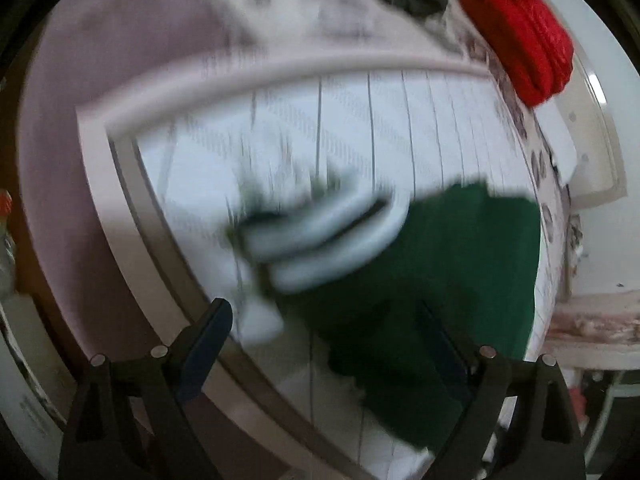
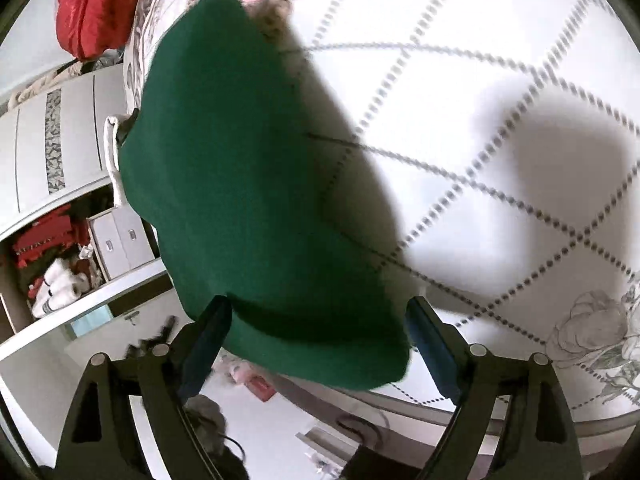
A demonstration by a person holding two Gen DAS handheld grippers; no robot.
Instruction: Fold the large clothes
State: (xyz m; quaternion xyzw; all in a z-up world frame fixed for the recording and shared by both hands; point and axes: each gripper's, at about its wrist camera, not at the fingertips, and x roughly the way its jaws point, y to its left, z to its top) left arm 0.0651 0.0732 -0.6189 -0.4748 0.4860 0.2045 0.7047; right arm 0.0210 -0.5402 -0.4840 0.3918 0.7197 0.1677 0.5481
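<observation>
White quilted fabric fills both views: the bed [image 2: 480, 112], stitched in dotted grey diamonds with a flower printed at 4 o'clock in the right view. Its padded pale frame [image 1: 280, 80] curves round the mattress, mauve beyond it in the left view. The left view is smeared with motion, so detail there is poor.

Room next: a red bundle [image 1: 524, 36] at 1 o'clock in the left view, a white wardrobe [image 2: 76, 140] at 9 o'clock in the right, with open shelves [image 2: 56, 264] of red and white things just under it.

The green garment [image 2: 240, 184], matte and soft-looking, lies on the bed in a rounded heap, its near edge a thick fold at the bed's edge. In the left view something pale and blurred sits at its 10 o'clock side; I can't tell what.

Left tongs [image 1: 320, 320]: spread wide, gripping nothing, over the green. Right tongs [image 2: 320, 320]: spread wide, empty, straddling the garment's folded edge.
</observation>
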